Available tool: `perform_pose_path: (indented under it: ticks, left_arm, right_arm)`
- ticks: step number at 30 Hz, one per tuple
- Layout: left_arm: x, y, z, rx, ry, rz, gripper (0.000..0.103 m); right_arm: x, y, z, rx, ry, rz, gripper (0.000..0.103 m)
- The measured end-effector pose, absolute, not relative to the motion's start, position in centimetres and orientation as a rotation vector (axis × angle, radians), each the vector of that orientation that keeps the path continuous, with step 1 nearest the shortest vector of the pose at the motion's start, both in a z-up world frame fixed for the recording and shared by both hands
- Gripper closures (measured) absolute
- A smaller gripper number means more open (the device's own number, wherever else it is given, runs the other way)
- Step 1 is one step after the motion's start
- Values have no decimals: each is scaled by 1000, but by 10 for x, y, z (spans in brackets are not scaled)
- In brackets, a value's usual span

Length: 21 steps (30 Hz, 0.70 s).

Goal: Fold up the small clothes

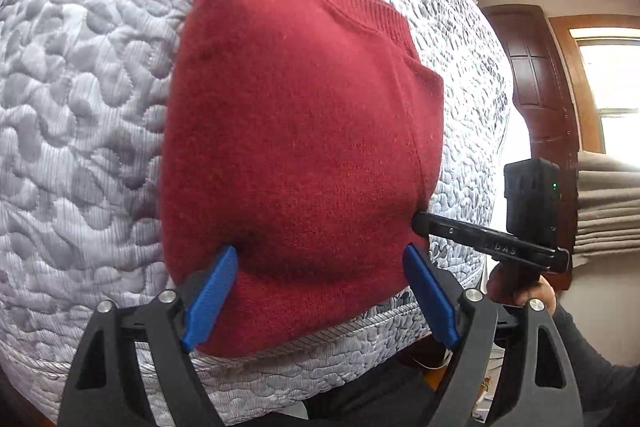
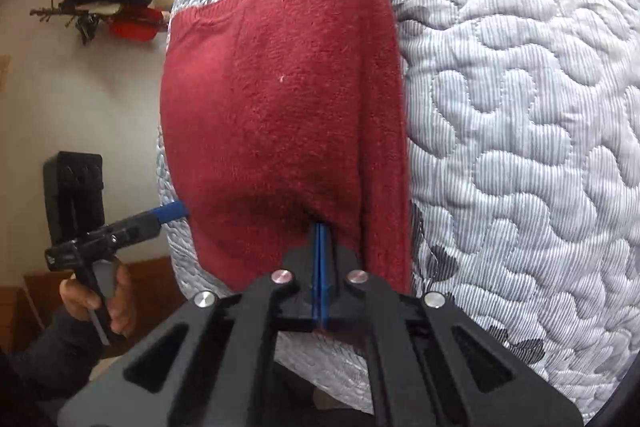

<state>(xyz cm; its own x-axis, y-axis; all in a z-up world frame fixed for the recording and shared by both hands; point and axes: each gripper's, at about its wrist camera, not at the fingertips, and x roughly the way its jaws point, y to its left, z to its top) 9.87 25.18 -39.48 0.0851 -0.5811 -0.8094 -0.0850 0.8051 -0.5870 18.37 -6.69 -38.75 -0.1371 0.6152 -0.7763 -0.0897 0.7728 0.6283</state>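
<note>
A red knit sweater (image 1: 296, 131) lies folded on a grey-white quilted mattress (image 1: 80, 107), its ribbed edges at the far end. My left gripper (image 1: 320, 263) is open, its blue fingers (image 1: 212, 295) spread wide over the sweater's near edge. In the right wrist view the sweater (image 2: 280, 115) fills the middle, and my right gripper (image 2: 322, 233) is shut on its near right corner, the fingertips buried in the fabric. The right gripper (image 1: 420, 221) meets the sweater's right side in the left wrist view. The left gripper (image 2: 172, 213) sits at the sweater's left edge.
The mattress's piped front edge (image 1: 280, 355) runs just under the sweater. A dark wooden door (image 1: 536, 79) and stacked grey fabric (image 1: 608, 207) stand beyond the right side. Wall hooks with hanging items (image 2: 100, 11) are on the left wall. A hand (image 2: 96, 299) holds the left gripper's handle.
</note>
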Motion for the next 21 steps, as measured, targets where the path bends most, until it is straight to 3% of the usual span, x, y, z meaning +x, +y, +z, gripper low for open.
perform_pose_path:
  ticks: [1, 3, 6, 9, 12, 16, 17, 18, 19, 21]
  left_arm:
    - [98, 251, -388, -566, 1455, -404, 18]
    - [89, 249, -374, -589, 1418, -422, 17]
    - [69, 259, -363, -591, 1375, -401, 12]
    - [57, 268, -382, -594, 1439, -320, 12]
    - [51, 267, -415, -604, 1534, -264, 12]
    - [44, 267, -435, -612, 1590, -170, 12]
    - [41, 268, -432, -631, 1588, -156, 12]
    - [37, 269, -425, -652, 1576, -153, 12]
    - [33, 272, -415, -659, 1561, -156, 12]
    - [22, 274, -385, -655, 1518, -177, 12]
  right_arm:
    - [182, -67, -378, 422, 1588, 644, 103]
    - [175, -69, -354, 390, 1549, 650, 93]
    - [153, -64, -334, 326, 1535, 676, 93]
    - [136, -53, -358, 266, 1608, 649, 93]
    - [133, -55, -390, 256, 1652, 536, 103]
    - [129, -55, -384, 315, 1640, 492, 98]
    - [125, -53, -372, 301, 1624, 500, 89]
    - [121, -49, -357, 281, 1604, 507, 71]
    - [115, -46, -338, 252, 1573, 509, 62]
    - [102, -37, -297, 171, 1512, 500, 34]
